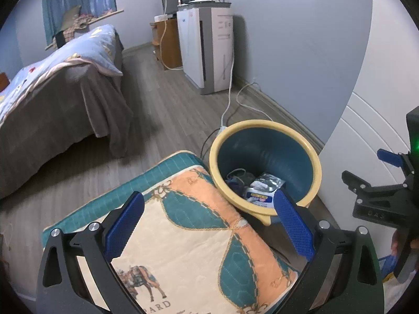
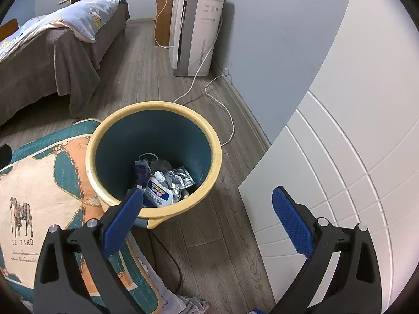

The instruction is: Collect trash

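A round trash bin [image 2: 217,154] with a yellow rim and dark teal inside stands on the wood floor; it also shows in the left wrist view [image 1: 314,162]. Inside lie a white packet with a blue label [image 2: 158,192], crumpled silver wrappers [image 2: 178,176] and other scraps. My right gripper [image 2: 207,217] is open and empty, above the bin's near rim. My left gripper [image 1: 209,225] is open and empty, over a quilted cushion [image 1: 183,235], left of the bin. The right gripper's body [image 1: 387,196] shows at the right edge of the left wrist view.
A bed [image 1: 65,86] with a grey cover and blue blanket stands at the left. A white appliance [image 1: 209,49] stands against the far wall, with white cables [image 2: 222,96] running across the floor behind the bin. A white panelled door [image 2: 340,144] is at the right.
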Action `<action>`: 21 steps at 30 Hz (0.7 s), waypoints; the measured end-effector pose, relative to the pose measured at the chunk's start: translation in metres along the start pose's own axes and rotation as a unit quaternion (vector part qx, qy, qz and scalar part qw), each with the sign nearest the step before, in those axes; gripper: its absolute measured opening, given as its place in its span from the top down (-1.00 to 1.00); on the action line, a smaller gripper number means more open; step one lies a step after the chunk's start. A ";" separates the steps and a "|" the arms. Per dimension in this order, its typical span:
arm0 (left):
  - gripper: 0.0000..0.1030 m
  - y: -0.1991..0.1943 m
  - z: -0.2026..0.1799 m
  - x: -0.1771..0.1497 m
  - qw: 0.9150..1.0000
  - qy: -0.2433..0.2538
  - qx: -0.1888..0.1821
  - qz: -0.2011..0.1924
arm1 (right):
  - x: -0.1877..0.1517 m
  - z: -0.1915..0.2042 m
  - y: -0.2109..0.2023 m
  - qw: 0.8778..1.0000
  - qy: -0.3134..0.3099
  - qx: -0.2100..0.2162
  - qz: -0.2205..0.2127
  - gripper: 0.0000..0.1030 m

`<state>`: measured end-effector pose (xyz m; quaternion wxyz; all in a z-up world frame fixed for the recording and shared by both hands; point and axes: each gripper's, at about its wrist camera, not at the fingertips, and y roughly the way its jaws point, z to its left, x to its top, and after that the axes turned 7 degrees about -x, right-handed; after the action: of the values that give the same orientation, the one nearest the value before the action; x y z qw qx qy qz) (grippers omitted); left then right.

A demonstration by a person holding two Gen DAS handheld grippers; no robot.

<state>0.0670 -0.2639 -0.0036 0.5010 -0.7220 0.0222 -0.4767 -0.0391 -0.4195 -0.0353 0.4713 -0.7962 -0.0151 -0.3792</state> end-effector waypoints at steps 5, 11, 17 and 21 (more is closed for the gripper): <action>-0.90 -0.003 0.002 0.000 1.000 0.002 0.000 -0.003 | 0.000 0.003 -0.001 1.000 -0.006 -0.004 -0.003 -0.89; -0.90 -0.003 0.004 0.000 1.000 -0.006 -0.002 -0.003 | 0.000 0.005 -0.003 1.000 -0.010 -0.006 -0.004 -0.89; -0.90 -0.003 0.004 0.000 1.000 -0.005 0.000 -0.002 | -0.001 0.004 -0.003 1.000 -0.010 -0.008 -0.003 -0.89; -0.90 -0.003 0.004 0.001 1.000 -0.004 0.001 -0.002 | -0.001 0.004 -0.003 1.000 -0.010 -0.008 -0.003 -0.89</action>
<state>0.0689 -0.2601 -0.0016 0.5007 -0.7239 0.0183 -0.4744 -0.0383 -0.4146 -0.0351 0.4640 -0.8034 -0.0193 -0.3726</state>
